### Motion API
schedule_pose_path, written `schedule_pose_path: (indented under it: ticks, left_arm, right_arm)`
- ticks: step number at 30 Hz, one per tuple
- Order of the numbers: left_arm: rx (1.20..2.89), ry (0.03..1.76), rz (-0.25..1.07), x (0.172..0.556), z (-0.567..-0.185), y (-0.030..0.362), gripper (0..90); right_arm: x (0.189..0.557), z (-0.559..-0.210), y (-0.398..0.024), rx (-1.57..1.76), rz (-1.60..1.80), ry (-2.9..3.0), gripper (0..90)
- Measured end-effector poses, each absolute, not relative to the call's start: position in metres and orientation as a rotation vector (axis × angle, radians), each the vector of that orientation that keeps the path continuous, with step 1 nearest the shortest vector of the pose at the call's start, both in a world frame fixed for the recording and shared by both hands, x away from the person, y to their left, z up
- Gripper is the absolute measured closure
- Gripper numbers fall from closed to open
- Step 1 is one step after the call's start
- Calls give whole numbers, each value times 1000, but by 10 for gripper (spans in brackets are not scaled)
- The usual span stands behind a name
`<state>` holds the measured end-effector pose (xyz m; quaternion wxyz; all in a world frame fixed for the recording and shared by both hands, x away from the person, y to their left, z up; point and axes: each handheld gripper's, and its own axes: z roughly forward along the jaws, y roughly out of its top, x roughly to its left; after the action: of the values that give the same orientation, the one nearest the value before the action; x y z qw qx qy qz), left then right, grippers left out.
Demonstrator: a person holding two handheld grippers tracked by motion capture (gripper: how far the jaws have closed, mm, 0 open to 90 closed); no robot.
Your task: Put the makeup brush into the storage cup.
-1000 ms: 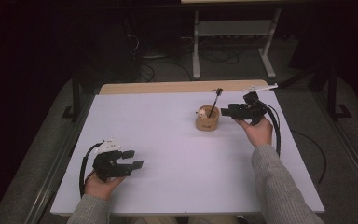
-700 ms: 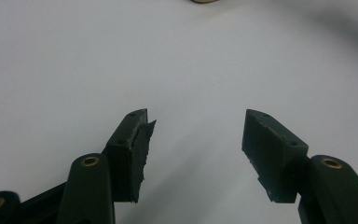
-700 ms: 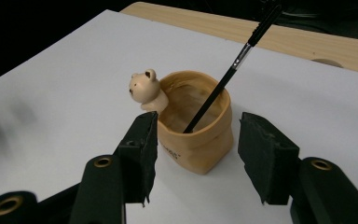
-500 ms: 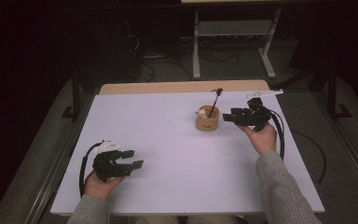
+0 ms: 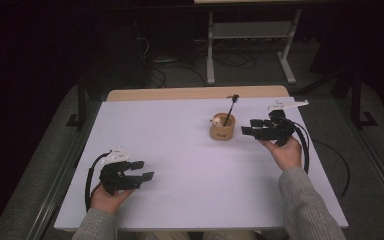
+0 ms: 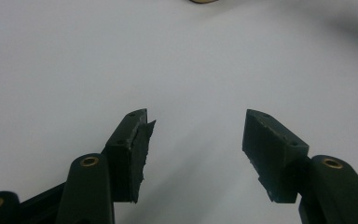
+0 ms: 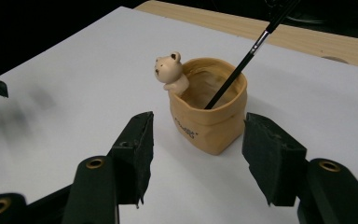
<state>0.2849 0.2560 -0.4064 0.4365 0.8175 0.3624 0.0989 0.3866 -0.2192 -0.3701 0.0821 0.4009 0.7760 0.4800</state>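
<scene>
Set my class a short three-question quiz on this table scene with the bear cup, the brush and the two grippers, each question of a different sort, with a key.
1. True or false: the brush lies flat on the table.
2. Which gripper is nearer the bear cup? A. left gripper B. right gripper
3. Fill in: the little bear figure sits on the cup's ____.

Key
1. False: it stands tilted inside the cup.
2. B; its open jaws face the cup without touching it.
3. Rim.
</scene>
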Motion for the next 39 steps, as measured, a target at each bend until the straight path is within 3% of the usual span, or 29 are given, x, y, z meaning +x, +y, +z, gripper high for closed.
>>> schedule_pose_path:
  ticks: [39]
  left_arm:
    - [2034, 913, 247, 285, -406, 256, 390]
  right_arm:
    - [331, -377, -231, 1105, 1444, 2318, 357]
